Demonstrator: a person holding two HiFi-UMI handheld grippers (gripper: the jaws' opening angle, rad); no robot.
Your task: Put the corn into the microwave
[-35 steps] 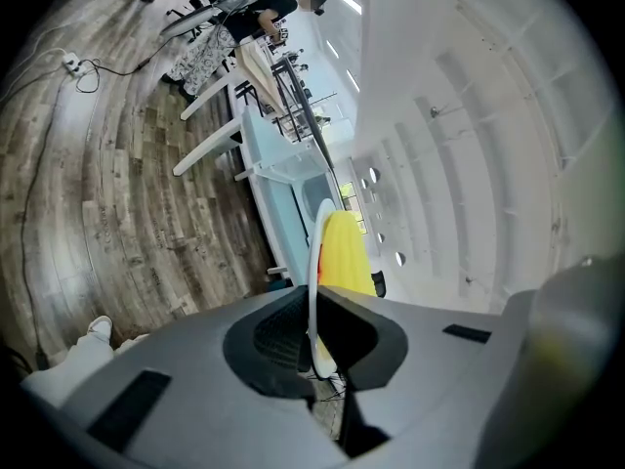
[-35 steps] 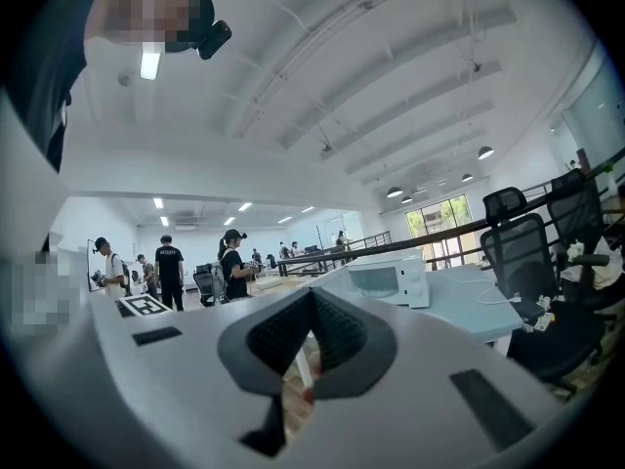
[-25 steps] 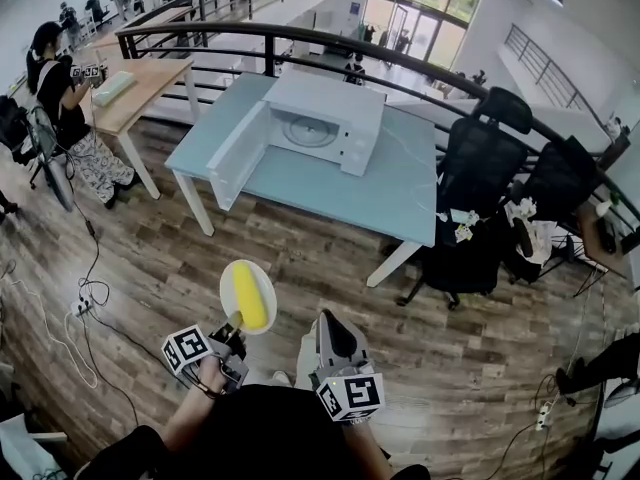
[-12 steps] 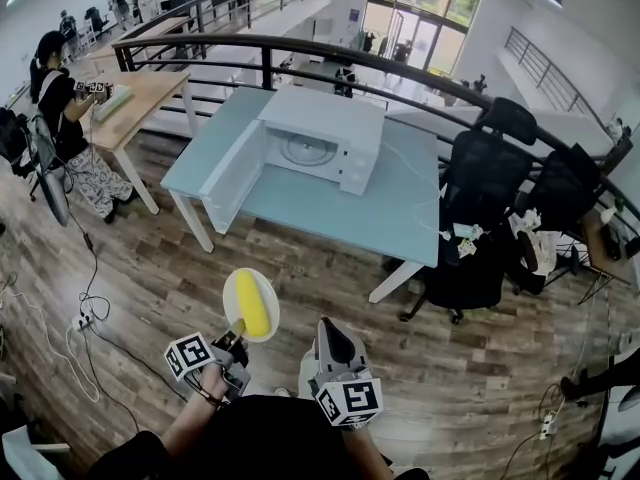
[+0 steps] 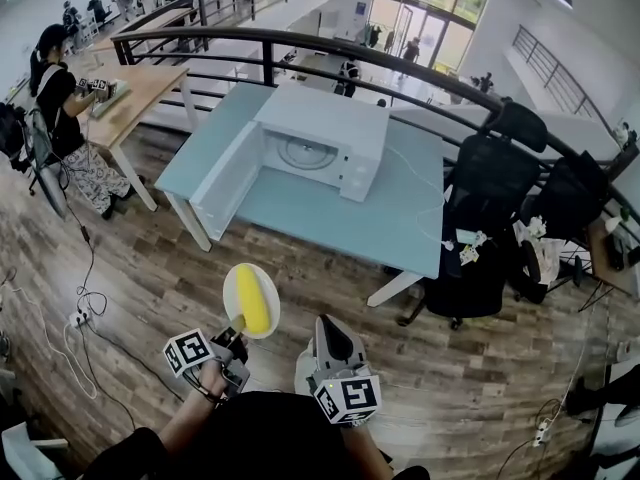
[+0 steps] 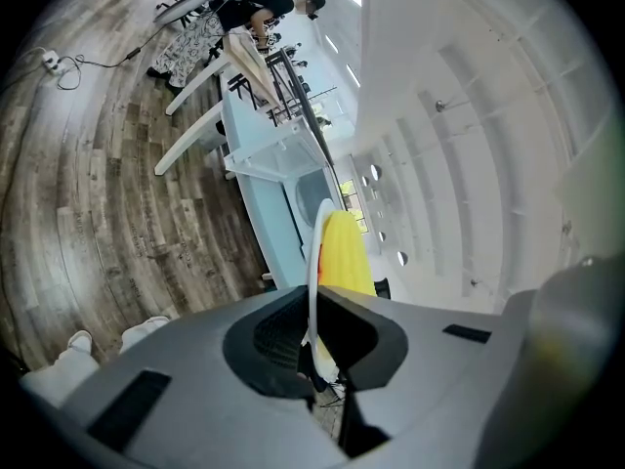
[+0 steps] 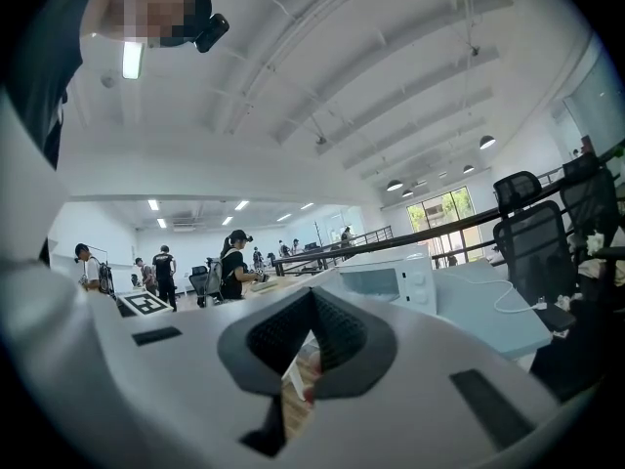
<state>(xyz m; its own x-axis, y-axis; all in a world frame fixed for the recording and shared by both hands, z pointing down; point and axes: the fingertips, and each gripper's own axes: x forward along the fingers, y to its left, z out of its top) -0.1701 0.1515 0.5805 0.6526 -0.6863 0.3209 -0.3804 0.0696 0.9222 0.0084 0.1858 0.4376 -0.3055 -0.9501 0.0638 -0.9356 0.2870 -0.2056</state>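
A yellow corn cob [image 5: 250,301] lies on a small white plate [image 5: 231,286]. My left gripper [image 5: 234,340] is shut on the plate's near rim and holds it out over the wooden floor. In the left gripper view the plate [image 6: 313,252] stands edge-on between the jaws, with the corn [image 6: 345,257] on its right face. My right gripper [image 5: 331,336] is beside it, shut, with nothing in it; its jaws [image 7: 311,345] point at the microwave [image 7: 386,279]. The white microwave [image 5: 325,133] stands on the pale blue table [image 5: 380,213], its door [image 5: 226,173] swung open to the left.
Black office chairs [image 5: 490,168] stand right of the table. A wooden desk [image 5: 135,83] with a person [image 5: 60,98] at it is at the far left. A dark railing [image 5: 300,43] runs behind the table. Cables and a power strip [image 5: 82,313] lie on the floor at left.
The table and microwave have drawn closer and sit lower in the head view. Both grippers and the plate with corn keep the same pose in front of me.
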